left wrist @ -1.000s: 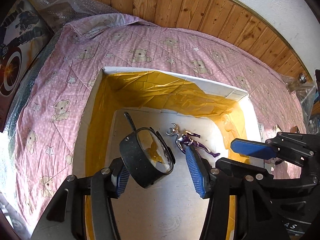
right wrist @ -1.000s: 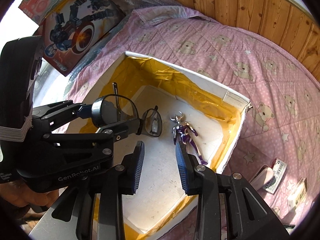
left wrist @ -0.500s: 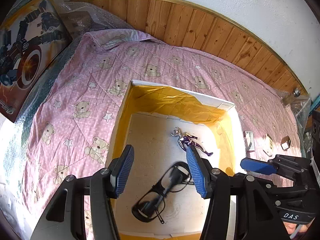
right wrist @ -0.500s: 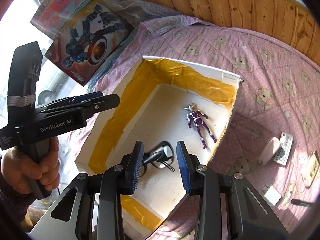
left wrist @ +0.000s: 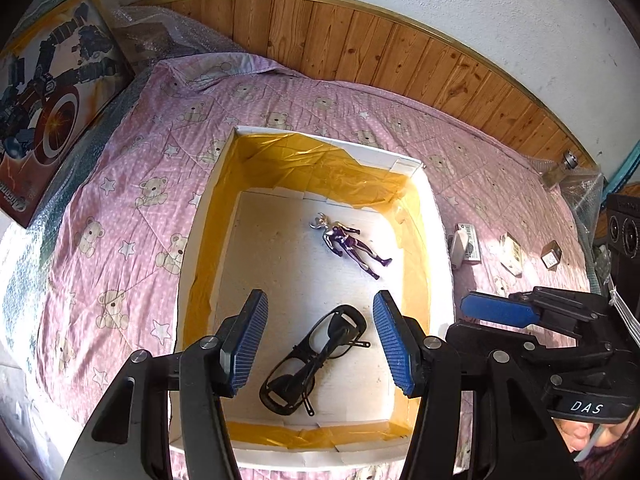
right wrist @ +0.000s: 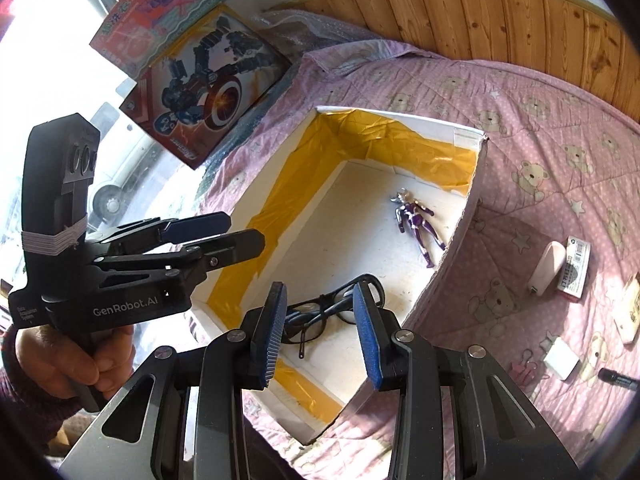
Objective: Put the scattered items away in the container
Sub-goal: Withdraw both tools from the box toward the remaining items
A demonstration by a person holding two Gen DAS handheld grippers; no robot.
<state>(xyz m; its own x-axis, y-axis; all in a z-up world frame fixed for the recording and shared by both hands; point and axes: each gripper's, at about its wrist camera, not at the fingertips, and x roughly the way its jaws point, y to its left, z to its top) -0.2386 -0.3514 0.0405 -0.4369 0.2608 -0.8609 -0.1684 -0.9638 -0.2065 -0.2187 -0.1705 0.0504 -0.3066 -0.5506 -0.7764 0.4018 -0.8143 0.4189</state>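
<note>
Scattered items left on the pink quilt [right wrist: 560,184]: pale case [right wrist: 547,266], barcoded pack [right wrist: 576,269], white block [right wrist: 561,358], small clip [right wrist: 522,364], dark pen-like thing [right wrist: 616,379], plus a tan pack at frame edge. All lie right of the white box [right wrist: 466,216], outside its right wall. Glasses [left wrist: 316,360] and purple figure [left wrist: 350,242] already sit on the box floor.

Left gripper [left wrist: 320,338] hangs over the box above the glasses, fingers wide apart, holding nothing. Right gripper [right wrist: 320,330] is also spread and empty, over the box's near corner.

Key relation: the leftovers are on the right gripper's side, with the box wall between them and the left gripper. Right arm is nearer, so I'd judge it takes the next pick. Case and pack lie side by side, touching or nearly so, long axes pointing away from the camera. Closing across the short width looks simplest.
</note>
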